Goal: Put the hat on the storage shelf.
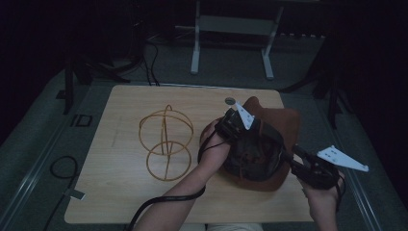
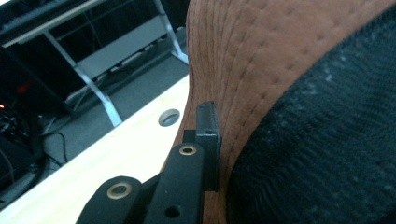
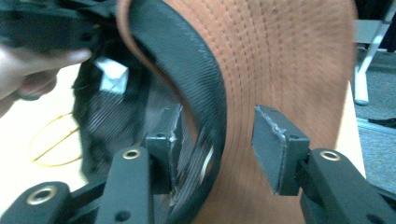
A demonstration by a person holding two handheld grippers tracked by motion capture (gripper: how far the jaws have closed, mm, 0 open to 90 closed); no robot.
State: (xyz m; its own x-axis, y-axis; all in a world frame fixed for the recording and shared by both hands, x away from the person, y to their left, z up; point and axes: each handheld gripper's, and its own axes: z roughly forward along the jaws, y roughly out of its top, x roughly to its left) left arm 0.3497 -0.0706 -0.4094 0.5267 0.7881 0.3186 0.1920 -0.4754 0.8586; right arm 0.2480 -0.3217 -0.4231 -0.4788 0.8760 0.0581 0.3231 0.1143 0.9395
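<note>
A brown hat (image 1: 284,120) with a black knitted lining (image 1: 252,154) lies crown down at the right of the wooden table (image 1: 120,192). My left gripper (image 1: 255,129) comes at it from the left and is shut on the brown brim (image 2: 243,70); one jaw pad presses its outer face and the other is hidden behind the brim. My right gripper (image 1: 285,153) reaches in from the near right. In the right gripper view its jaws (image 3: 217,135) stand apart astride the black inner band (image 3: 196,79), with the right pad clear of the brown felt. A white label (image 3: 112,77) shows inside the hat.
A golden wire stand (image 1: 166,142) of rings and hoops stands left of the hat, also seen as the wire stand (image 3: 46,144) past the lining. A round cable hole (image 1: 230,101) sits near the table's far edge. White desk legs (image 1: 195,43) rise behind the table.
</note>
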